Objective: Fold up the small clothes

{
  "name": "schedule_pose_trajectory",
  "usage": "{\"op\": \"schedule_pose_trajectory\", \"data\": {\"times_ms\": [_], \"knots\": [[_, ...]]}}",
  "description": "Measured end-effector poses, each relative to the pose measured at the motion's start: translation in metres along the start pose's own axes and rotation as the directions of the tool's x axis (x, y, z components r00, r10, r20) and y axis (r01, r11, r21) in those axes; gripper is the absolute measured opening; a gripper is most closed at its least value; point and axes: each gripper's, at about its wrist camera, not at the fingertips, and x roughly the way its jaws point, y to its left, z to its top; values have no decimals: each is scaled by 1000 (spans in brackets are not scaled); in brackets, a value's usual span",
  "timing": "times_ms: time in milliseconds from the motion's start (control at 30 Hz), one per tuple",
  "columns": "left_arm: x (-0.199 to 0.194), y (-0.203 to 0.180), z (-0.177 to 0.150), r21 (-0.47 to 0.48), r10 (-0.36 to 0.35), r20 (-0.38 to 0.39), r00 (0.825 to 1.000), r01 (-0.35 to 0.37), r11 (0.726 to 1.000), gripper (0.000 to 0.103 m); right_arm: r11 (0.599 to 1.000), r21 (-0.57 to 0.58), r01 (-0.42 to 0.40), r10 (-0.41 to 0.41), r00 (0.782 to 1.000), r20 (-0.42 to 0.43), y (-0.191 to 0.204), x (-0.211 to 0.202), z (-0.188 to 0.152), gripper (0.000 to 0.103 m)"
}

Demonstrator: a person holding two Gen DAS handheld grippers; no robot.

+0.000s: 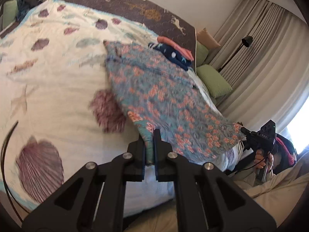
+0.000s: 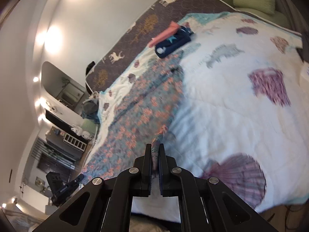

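A small teal garment with an orange flower print (image 1: pixel 164 96) is stretched above the bed between both grippers. My left gripper (image 1: pixel 149 135) is shut on its near corner. In the left wrist view the right gripper (image 1: pixel 243 130) pinches the opposite corner, at lower right, held by a hand (image 1: pixel 263 159). In the right wrist view the same garment (image 2: pixel 139 108) runs away from my right gripper (image 2: pixel 155 148), which is shut on a bunched edge of it. The left gripper (image 2: pixel 80 177) shows at lower left, clamped on the other corner. The garment's far end rests on the bedspread.
The bed carries a white bedspread with purple shells (image 1: pixel 48 100) over a brown blanket with deer (image 1: pixel 135 2). A folded stack, navy star cloth under a coral piece (image 1: pixel 173 53), lies near the far edge. Green pillows (image 1: pixel 213 82), a floor lamp (image 1: pixel 247 40) and curtains stand to the right.
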Motion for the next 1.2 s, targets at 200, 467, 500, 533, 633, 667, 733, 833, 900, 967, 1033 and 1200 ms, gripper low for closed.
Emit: {"op": "schedule_pose_trajectory", "data": {"times_ms": [200,467,500,533,633,667,733,833,900,967,1033,1200], "knots": [[-4,5,40,-13,3,82,997,-2,1000,8,999,-23,-38,40,997,68,13,-1,37,4],[25,-5,104,61,53,117,992,-60,996,8,992,-117,-39,52,992,114,42,25,101,5],[31,-5,115,61,62,120,991,-70,996,8,991,-126,-35,50,992,118,45,32,112,5],[38,-4,124,60,65,119,991,-73,996,8,991,-129,-30,46,992,122,47,41,124,5],[65,2,161,66,77,105,991,-84,994,8,992,-127,-28,44,991,125,48,69,159,5],[75,4,173,71,87,102,991,-94,993,8,991,-130,-18,34,991,127,48,80,170,5],[92,9,191,77,103,98,990,-111,991,8,990,-139,10,9,991,132,48,102,190,5],[125,21,223,73,128,96,987,-135,988,8,990,-134,37,-20,992,126,44,137,220,5],[146,29,241,69,138,92,986,-144,987,8,989,-129,68,-52,991,121,41,163,239,5],[168,36,255,65,149,80,986,-155,986,8,985,-136,107,-92,989,115,38,188,255,5],[191,44,267,62,164,63,984,-168,984,8,982,-135,132,-119,988,100,33,213,269,5],[242,69,287,24,193,14,981,-193,981,8,978,-109,177,-170,983,69,14,265,296,5]]}}
